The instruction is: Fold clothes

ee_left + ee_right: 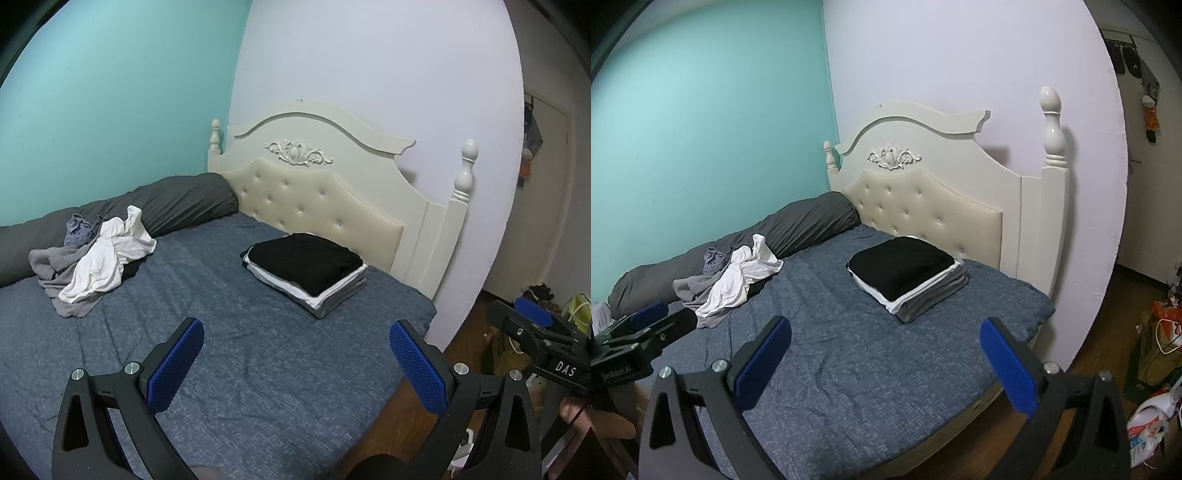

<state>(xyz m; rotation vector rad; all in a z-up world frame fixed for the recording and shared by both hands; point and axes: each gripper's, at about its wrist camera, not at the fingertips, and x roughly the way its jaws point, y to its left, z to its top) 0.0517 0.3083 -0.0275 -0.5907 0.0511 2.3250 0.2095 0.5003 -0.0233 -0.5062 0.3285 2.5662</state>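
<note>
A neat stack of folded clothes [308,271] [907,275], black on top with white and grey beneath, rests on the blue bedspread [240,350] near the headboard. A loose heap of unfolded clothes [98,262] [733,282], white, grey and blue-grey, lies at the far left against a dark grey rolled duvet [177,201]. My left gripper [295,363] hovers open over the near part of the bed, nothing between its blue pads. My right gripper [884,363] is open too and holds nothing. Each gripper shows at the edge of the other's view: right gripper [535,325], left gripper [642,321].
A cream tufted headboard [321,192] with corner posts stands against the white wall. The turquoise wall [110,110] runs along the bed's far side. Wooden floor with bags and clutter [1156,354] lies to the right, beyond the bed's edge, and a door [543,184] stands behind.
</note>
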